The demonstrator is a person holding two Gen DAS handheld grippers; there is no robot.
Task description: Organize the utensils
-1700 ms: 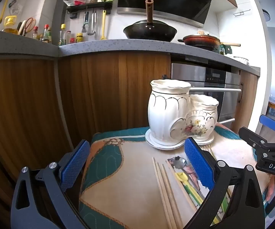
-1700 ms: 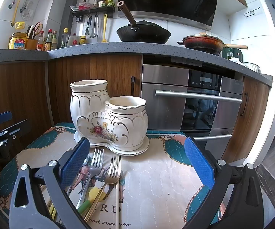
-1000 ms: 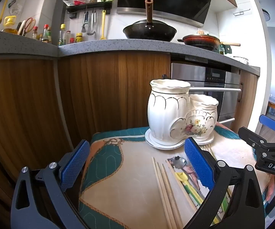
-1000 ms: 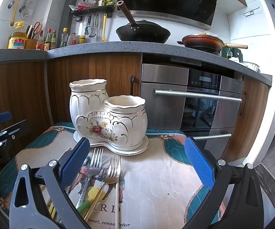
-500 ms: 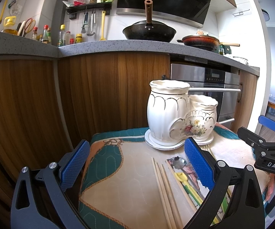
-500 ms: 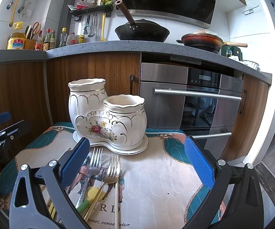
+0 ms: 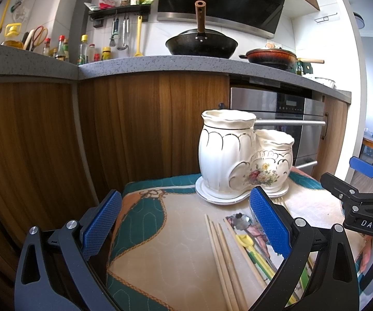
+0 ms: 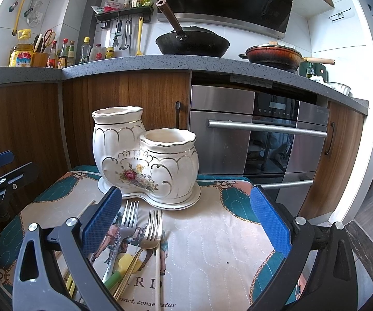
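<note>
Ceramic holder (image 8: 145, 160): both visible cup mouths look empty.

**Layout: utensils before holder**

Two-pot holder (image 8: 145, 165) stands on its saucer at the cloth's (image 8: 212, 246) far side, taller pot left. Two forks (image 8: 139, 230) lie before it; chopsticks (image 7: 222, 256) lie left of them. Counter (image 8: 160, 63) runs behind.

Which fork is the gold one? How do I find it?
Find the white flowered holder standing on the quilted mat. Two forks lie just in front of it, tines pointing at it. The gold fork is the one on the right, with a yellowish handle; the silver fork beside it is grey and shiny.
</note>
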